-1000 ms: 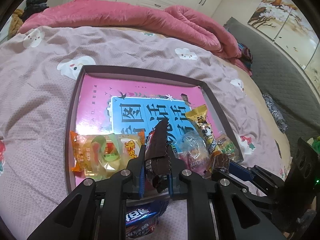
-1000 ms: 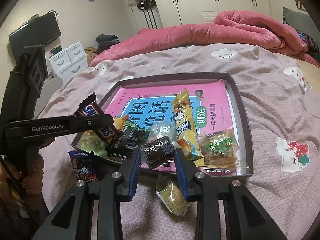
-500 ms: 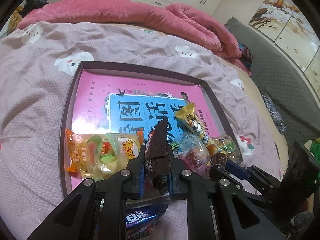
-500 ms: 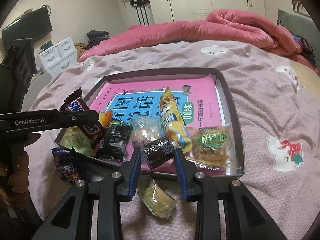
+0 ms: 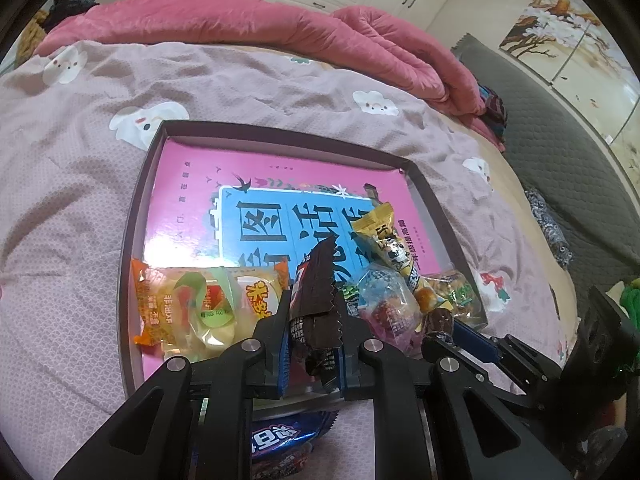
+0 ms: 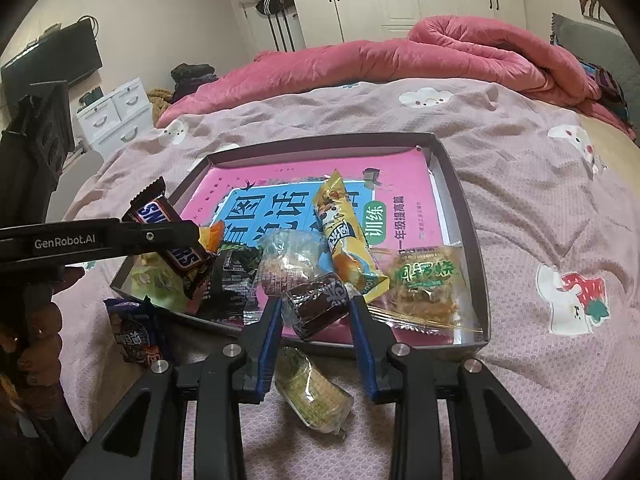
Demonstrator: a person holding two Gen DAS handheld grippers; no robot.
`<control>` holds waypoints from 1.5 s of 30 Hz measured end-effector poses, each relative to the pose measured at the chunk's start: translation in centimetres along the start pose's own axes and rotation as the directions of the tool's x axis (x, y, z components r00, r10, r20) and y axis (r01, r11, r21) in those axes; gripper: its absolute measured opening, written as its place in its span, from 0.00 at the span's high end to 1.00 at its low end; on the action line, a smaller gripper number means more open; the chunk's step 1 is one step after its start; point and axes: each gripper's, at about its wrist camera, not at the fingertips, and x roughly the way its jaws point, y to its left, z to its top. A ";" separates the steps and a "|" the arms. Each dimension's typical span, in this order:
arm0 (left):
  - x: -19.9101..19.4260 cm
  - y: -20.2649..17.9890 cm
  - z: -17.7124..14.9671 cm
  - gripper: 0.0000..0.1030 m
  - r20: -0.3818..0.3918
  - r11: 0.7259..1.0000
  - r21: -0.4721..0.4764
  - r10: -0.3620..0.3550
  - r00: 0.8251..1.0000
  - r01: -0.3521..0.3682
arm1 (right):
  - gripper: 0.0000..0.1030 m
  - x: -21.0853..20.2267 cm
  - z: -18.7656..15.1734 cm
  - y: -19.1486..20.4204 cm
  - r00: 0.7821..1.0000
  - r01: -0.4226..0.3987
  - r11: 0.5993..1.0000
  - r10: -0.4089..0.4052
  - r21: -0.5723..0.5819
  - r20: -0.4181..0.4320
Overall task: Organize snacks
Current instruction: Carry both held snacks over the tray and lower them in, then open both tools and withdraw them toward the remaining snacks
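Observation:
A dark-rimmed tray (image 5: 132, 216) (image 6: 476, 256) with a pink and blue bottom lies on the bed. Several snacks fill its near end. My left gripper (image 5: 314, 312) is shut on a brown Snickers bar (image 5: 316, 288) (image 6: 170, 236) held over the tray's near edge. My right gripper (image 6: 316, 308) is shut on a small brown wrapped cake (image 6: 316, 306) (image 5: 438, 320) over the tray's near rim. A yellow long packet (image 6: 344, 236) (image 5: 390, 244), a clear candy bag (image 6: 286, 260) and a green-labelled packet (image 6: 424, 284) lie in the tray.
A blue packet (image 6: 134, 334) (image 5: 280, 444) and a green clear-wrapped snack (image 6: 312, 390) lie on the pink bedspread (image 6: 540, 200) in front of the tray. A red quilt (image 6: 440, 56) is heaped at the far side. An orange packet (image 5: 160, 304) lies at the tray's left.
Both grippers have moved slightly farther over the tray's near edge with their snacks still held. The right gripper's cake sits closer to the snacks in the tray.

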 end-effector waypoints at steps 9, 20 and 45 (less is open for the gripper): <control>0.0 0.2 0.0 0.83 -0.006 1.000 -0.011 -0.004 1.000 0.004 | 0.66 -0.2 0.0 -0.2 1.000 -0.003 1.000 0.003 0.007 0.002; -0.4 0.4 0.0 0.77 0.000 1.000 -0.027 -0.003 1.000 0.003 | 0.66 -0.9 0.1 -0.4 1.000 -0.003 1.000 0.003 0.021 0.022; -2.4 -0.5 0.2 0.46 0.044 1.000 -0.008 0.008 0.999 -0.008 | 0.61 -1.6 0.2 -0.9 0.999 -0.022 0.998 0.020 0.061 0.043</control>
